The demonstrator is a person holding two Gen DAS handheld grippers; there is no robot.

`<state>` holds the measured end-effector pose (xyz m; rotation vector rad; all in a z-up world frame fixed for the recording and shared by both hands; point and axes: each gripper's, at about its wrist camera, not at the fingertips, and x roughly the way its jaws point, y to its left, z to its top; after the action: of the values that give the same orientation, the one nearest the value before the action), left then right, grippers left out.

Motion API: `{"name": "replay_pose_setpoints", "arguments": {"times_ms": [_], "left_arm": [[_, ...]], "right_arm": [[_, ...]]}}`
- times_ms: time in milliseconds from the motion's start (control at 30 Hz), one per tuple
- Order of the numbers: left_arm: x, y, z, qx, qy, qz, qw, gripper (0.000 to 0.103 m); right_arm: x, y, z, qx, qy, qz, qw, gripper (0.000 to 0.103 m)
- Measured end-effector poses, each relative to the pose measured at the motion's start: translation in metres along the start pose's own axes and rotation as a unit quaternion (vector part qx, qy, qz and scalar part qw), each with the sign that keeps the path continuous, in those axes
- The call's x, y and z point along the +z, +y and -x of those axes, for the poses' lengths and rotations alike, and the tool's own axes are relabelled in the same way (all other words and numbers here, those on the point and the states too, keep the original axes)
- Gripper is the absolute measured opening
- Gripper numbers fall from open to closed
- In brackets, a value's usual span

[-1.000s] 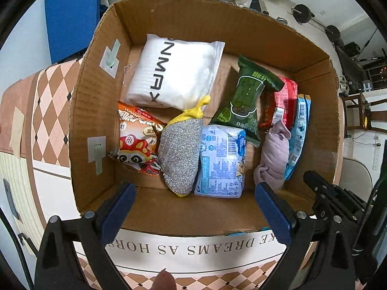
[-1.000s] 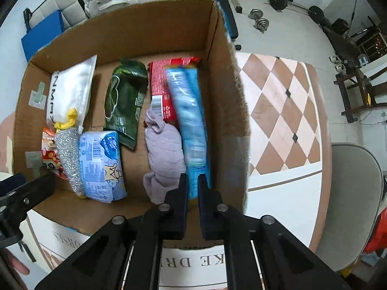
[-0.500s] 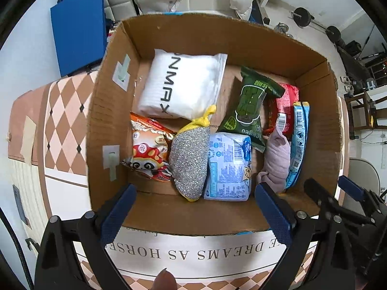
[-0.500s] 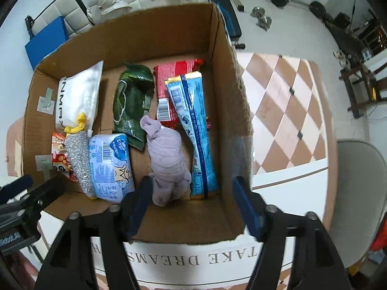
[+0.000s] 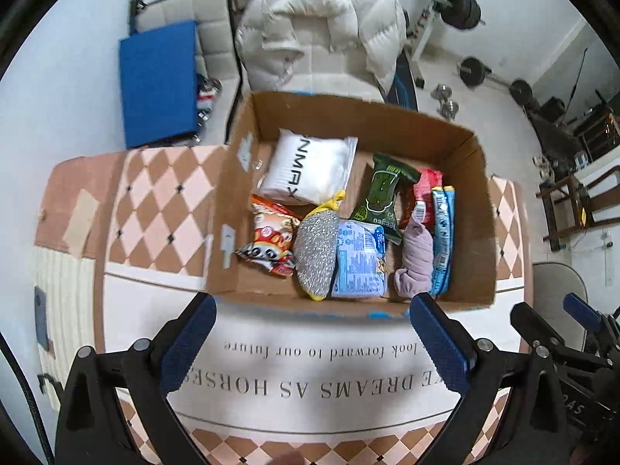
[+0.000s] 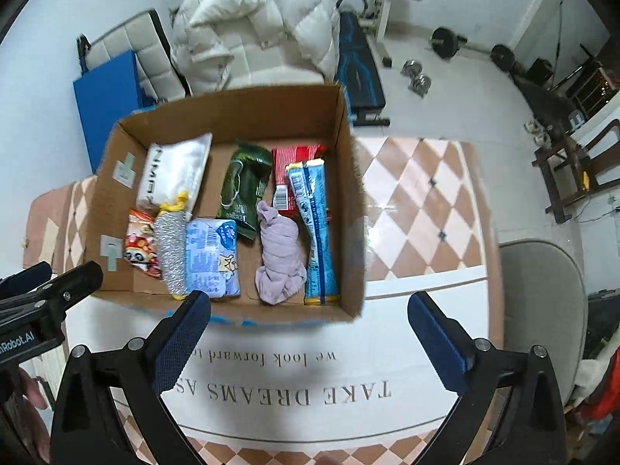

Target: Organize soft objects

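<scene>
An open cardboard box stands on the table. Inside lie a white pouch, a panda snack bag, a silver scrubber, a pale blue pack, a green bag, a red packet, a lilac cloth and a blue packet. My left gripper and right gripper are both open and empty, in front of the box.
The table wears a checked cloth with a white printed panel. Behind it are a white puffy jacket on a chair, a blue board and gym weights. A grey chair stands at the right.
Both grippers have pulled back and up from the box, which now looks smaller. The right gripper, shut one second ago over the lilac cloth, has opened wide; the cloth lies in the box.
</scene>
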<state>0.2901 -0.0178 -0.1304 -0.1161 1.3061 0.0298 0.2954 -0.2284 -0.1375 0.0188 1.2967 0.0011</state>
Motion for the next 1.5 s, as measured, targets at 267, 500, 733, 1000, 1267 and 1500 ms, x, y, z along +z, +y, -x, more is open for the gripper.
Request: {"name": "replay_pose_setpoints", "arguments": {"times_ms": [267,500,733,1000,1267,1500], "left_arm": [[-0.046,-0.01,0.081,0.01,-0.068,-0.025,0.9973,0.103],[-0.08,-0.016,0.14,0.025,-0.121,-0.043,0.9914,0.103],[-0.103,-0.019,0.183,0.024,-0.154,-0.06,0.9859,0.103],[-0.122,-0.022,0.21,0.005,-0.161,-0.061,0.985,0.103],[-0.137,-0.013,0.221,-0.013,-0.151,-0.034,0.9879,0.103],[-0.144,-0.014,0.225,-0.01,-0.157,-0.031,0.987,0.103]], "right_arm": [[-0.041,0.0,0.092,-0.009,-0.067,0.013,0.998,0.103],[-0.08,0.004,0.162,-0.007,-0.11,0.02,0.994,0.103],[-0.111,0.001,0.215,0.002,-0.136,0.01,0.991,0.103],[-0.132,0.003,0.249,-0.004,-0.152,0.015,0.988,0.103],[-0.147,0.004,0.273,-0.007,-0.163,0.017,0.986,0.103],[-0.155,0.001,0.281,-0.022,-0.168,0.017,0.985,0.103]]}}
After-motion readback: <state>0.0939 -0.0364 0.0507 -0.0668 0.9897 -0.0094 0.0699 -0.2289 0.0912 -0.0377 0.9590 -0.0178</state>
